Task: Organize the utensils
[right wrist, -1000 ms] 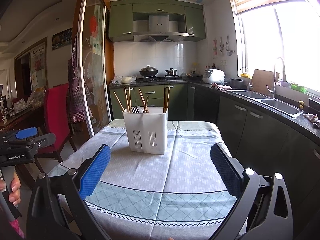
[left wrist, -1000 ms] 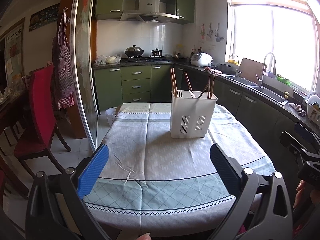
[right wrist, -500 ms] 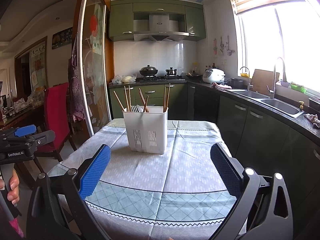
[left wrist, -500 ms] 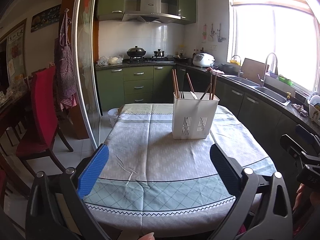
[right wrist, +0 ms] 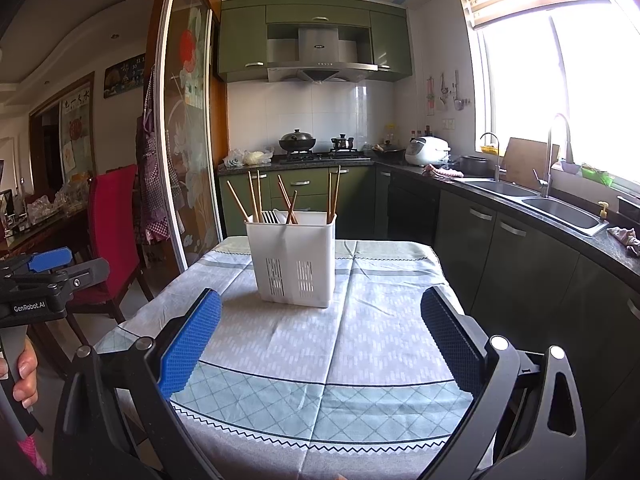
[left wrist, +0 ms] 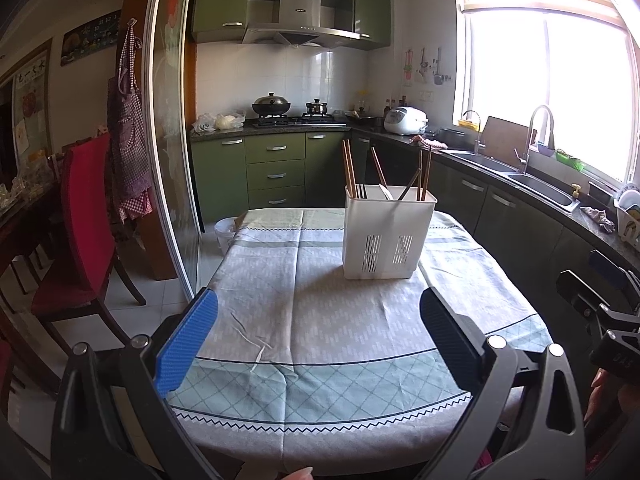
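A white utensil holder (left wrist: 389, 236) stands upright near the far middle of the tabletop (left wrist: 320, 320), with wooden chopsticks (left wrist: 349, 168) (and some metal cutlery) sticking up from it. The left tongs (left wrist: 318, 340) and right tongs (right wrist: 320, 340) both hover wide apart, empty, over the near edge.

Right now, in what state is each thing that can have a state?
left gripper: open, holds nothing
right gripper: open, holds nothing
utensil holder: upright on the table
chopsticks: standing in the holder, leaning
wok: lid on
upper cabinets: doors closed
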### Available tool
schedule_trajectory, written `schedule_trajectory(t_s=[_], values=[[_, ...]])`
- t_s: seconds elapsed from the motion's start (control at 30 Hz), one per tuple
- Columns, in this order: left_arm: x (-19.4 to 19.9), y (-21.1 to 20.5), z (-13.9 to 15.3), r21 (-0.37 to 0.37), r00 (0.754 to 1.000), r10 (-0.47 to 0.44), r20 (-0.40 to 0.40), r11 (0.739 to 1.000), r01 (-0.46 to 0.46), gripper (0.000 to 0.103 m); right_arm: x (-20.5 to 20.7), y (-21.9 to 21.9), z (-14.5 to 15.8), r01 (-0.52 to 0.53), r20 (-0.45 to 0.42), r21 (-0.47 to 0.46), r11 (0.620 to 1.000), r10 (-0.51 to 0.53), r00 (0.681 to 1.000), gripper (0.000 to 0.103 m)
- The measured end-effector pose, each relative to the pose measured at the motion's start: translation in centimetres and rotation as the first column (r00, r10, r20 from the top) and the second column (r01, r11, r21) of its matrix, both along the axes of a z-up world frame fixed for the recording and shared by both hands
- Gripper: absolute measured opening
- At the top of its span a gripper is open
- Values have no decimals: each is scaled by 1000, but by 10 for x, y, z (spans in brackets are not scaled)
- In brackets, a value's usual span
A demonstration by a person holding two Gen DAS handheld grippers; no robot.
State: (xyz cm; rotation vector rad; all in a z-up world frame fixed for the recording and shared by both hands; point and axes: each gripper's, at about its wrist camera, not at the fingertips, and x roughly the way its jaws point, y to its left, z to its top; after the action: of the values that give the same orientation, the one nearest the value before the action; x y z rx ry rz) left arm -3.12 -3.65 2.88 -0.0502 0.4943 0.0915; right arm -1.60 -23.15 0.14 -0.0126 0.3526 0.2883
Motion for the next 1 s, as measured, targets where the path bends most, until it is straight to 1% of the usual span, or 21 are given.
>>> schedule_trajectory(t_s=[0.3, 0.63, 0.73, 0.83, 1.0], values=[[1, 4, 0, -21, 1000, -15, -2, 1000, 15, 96, 1, 0, 0, 0, -1, -1, 1000, 0, 1000, 98], [6, 4, -4, -49, 997, -67, -23, 997, 66, 96, 1, -1, -2, -1, -4, -3, 1000, 1, 1000, 98], [9, 0, -7, -34, 996, -85, -29, 996, 84, 96, 2, -1, -3, -1, -6, -4, 1000, 1, 1000, 98], [8, -4, -9, -7, 996, -86, -13, 996, 86, 96, 3, -1, -5, -1, -8, -5, 1000, 1, 1000, 98], [11, -3, -8, -4, 998, -58, -15, 998, 58, 96, 4, -2, -7, 1, -12, -3, 1000, -1, 1000, 98]])
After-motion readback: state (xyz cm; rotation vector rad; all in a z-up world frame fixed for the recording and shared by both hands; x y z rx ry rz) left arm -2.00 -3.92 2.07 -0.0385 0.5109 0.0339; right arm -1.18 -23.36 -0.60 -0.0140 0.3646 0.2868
